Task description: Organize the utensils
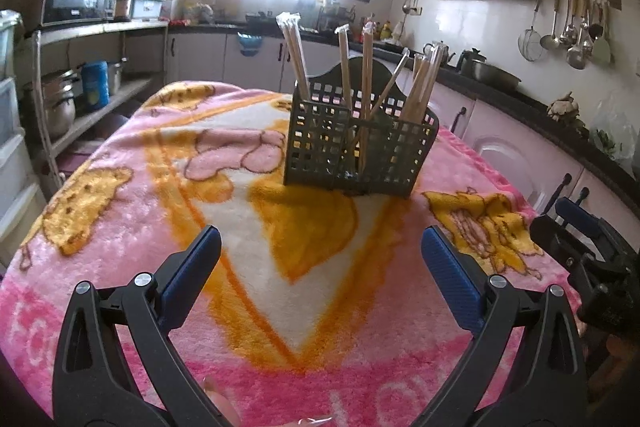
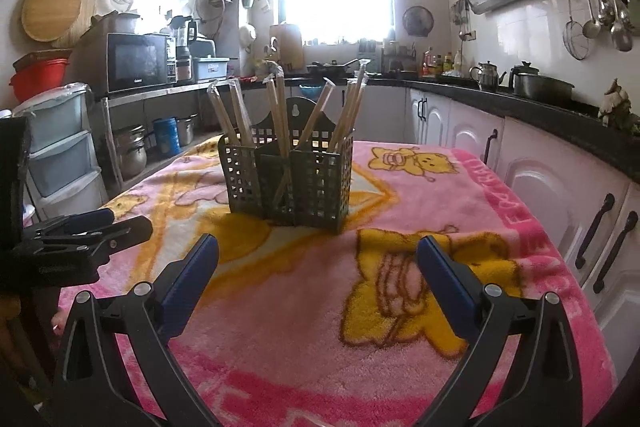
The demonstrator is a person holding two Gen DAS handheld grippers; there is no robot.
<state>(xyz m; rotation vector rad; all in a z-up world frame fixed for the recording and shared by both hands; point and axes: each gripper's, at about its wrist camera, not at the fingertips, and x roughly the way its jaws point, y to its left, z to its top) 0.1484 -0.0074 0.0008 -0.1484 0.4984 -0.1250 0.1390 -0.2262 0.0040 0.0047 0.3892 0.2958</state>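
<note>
While both grippers hang empty over the pink blanket [image 1: 120,211], the holder [image 1: 360,147] stands at 12 o'clock, wrapped chopsticks [image 1: 368,67] upright in its compartments. Left gripper [image 1: 320,255]: fingers spread wide, nothing between. Right gripper [image 2: 318,259]: same. No loose utensils visible on the blanket. Judgement: sorting looks finished or paused; any next move calls for a reach forward to the holder.

A dark grey lattice caddy [image 2: 286,183] stands on a pink blanket [image 2: 420,195] patterned with yellow cartoon bears.
</note>
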